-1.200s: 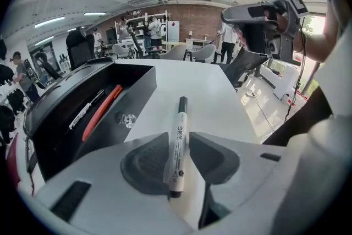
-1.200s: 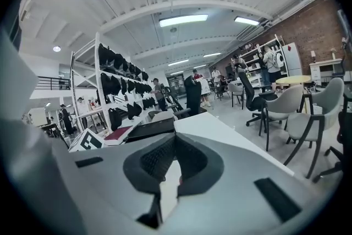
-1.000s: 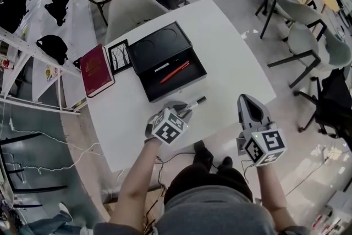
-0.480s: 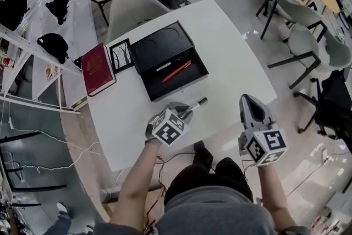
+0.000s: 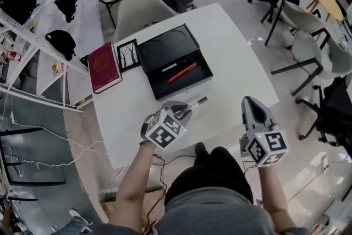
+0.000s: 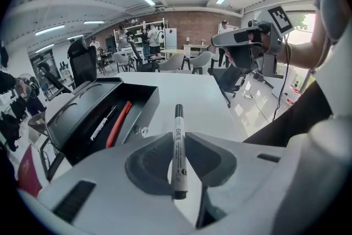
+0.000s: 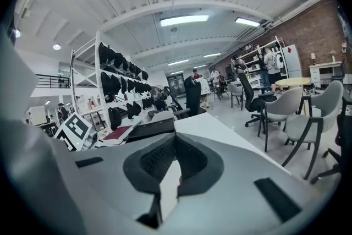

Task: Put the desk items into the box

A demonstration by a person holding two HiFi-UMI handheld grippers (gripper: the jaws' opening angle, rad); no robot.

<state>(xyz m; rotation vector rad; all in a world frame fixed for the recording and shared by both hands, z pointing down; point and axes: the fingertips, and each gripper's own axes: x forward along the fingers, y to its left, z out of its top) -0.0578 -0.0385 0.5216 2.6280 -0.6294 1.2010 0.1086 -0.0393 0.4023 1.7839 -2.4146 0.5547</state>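
left gripper (image 6: 178, 138) – jaws clamp slim cylindrical marker (image 6: 178, 117) | right gripper (image 7: 175, 136) – jaws closed, tips meeting

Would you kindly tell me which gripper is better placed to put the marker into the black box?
Left: the left gripper holds the marker, close to the box. The right gripper is empty and farther from the box.

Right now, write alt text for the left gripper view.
The left tool grips a black-capped white marker pointing away over a white table. An open black box holding a red pen lies to the left; the right tool hovers upper right.
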